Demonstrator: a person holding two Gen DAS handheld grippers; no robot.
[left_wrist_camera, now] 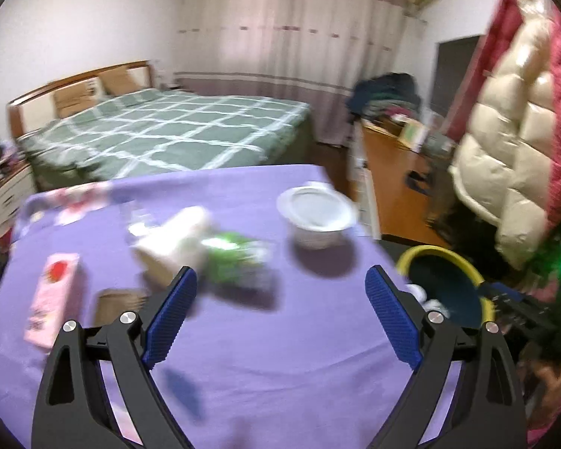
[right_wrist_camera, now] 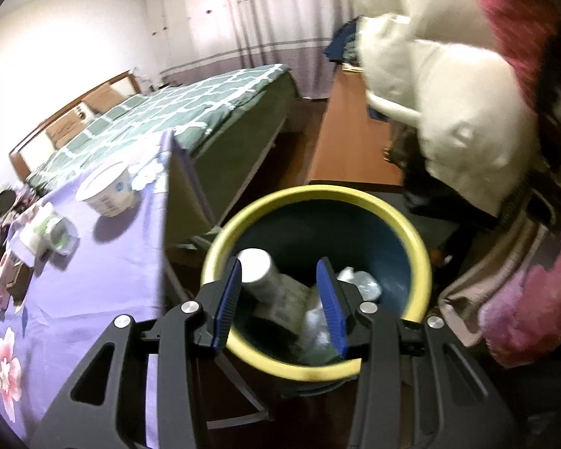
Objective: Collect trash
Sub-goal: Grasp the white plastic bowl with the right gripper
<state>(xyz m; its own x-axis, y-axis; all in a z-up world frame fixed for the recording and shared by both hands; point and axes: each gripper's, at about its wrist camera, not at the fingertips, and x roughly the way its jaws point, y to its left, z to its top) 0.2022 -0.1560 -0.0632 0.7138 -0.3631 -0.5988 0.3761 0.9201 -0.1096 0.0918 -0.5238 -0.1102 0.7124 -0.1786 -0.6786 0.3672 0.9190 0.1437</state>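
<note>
My left gripper [left_wrist_camera: 280, 280] is open and empty above the purple table [left_wrist_camera: 261, 355]. Beyond it lie a white and green wrapper bundle [left_wrist_camera: 205, 247], a white cup [left_wrist_camera: 318, 217], a pink carton [left_wrist_camera: 52, 292] and a small brown box [left_wrist_camera: 112, 303]. My right gripper [right_wrist_camera: 278, 273] is open and empty over the yellow-rimmed bin [right_wrist_camera: 318, 198], which holds a white cup [right_wrist_camera: 258, 265] and crumpled plastic [right_wrist_camera: 359, 280]. The bin also shows in the left wrist view [left_wrist_camera: 448, 258], to the right of the table.
A green checked bed [left_wrist_camera: 168, 131] stands behind the table. A wooden desk [left_wrist_camera: 392, 157] with clutter is at the right. Puffy coats [left_wrist_camera: 523, 131] hang close by on the right. The table's right edge [right_wrist_camera: 164, 224] runs next to the bin.
</note>
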